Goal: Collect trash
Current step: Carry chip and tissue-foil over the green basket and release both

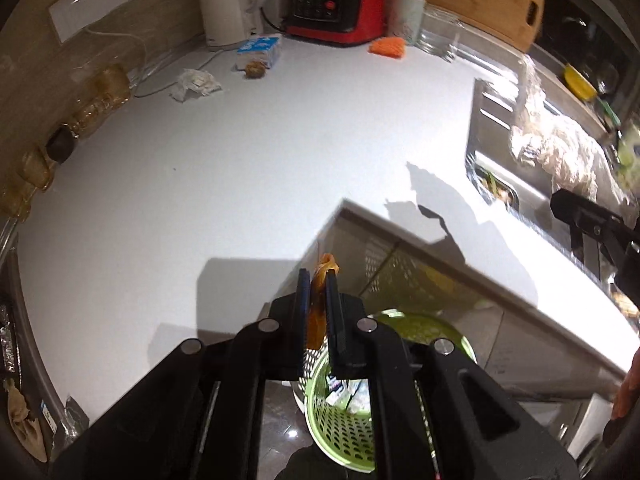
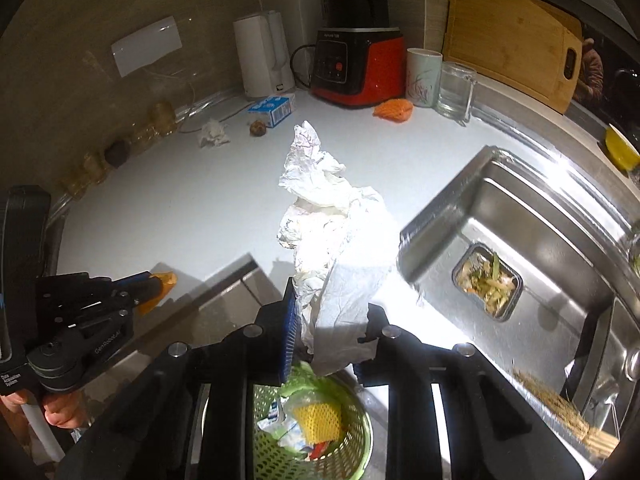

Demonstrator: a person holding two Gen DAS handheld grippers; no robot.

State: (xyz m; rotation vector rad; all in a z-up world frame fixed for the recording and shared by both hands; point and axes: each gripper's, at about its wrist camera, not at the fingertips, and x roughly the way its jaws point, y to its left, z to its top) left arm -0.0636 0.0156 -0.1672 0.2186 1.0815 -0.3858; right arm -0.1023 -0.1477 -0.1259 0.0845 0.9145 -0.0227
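Observation:
My left gripper (image 1: 318, 282) is shut on a floppy orange scrap (image 1: 326, 266), held past the counter edge above a green perforated bin (image 1: 348, 420). In the right wrist view the same left gripper (image 2: 154, 286) shows at the left, with the orange scrap (image 2: 166, 280) sticking out of it. My right gripper (image 2: 332, 310) is shut on a big crumpled sheet of foil and paper (image 2: 320, 208) that stands up from the jaws. The green bin (image 2: 356, 436) lies right below, holding a yellow foam net and wrappers. On the counter lie a crumpled tissue (image 2: 214, 134), a milk carton (image 2: 272, 108), a brown lump (image 2: 257, 128) and an orange net (image 2: 394, 110).
A white kettle (image 2: 262, 56), red blender (image 2: 356, 68), cup (image 2: 423, 78) and glass mug (image 2: 456, 90) line the back wall, with amber jars (image 2: 160, 120) along the left. A steel sink (image 2: 560, 208) on the right holds a tub of food scraps (image 2: 488, 282). A wooden board (image 2: 508, 40) leans behind it.

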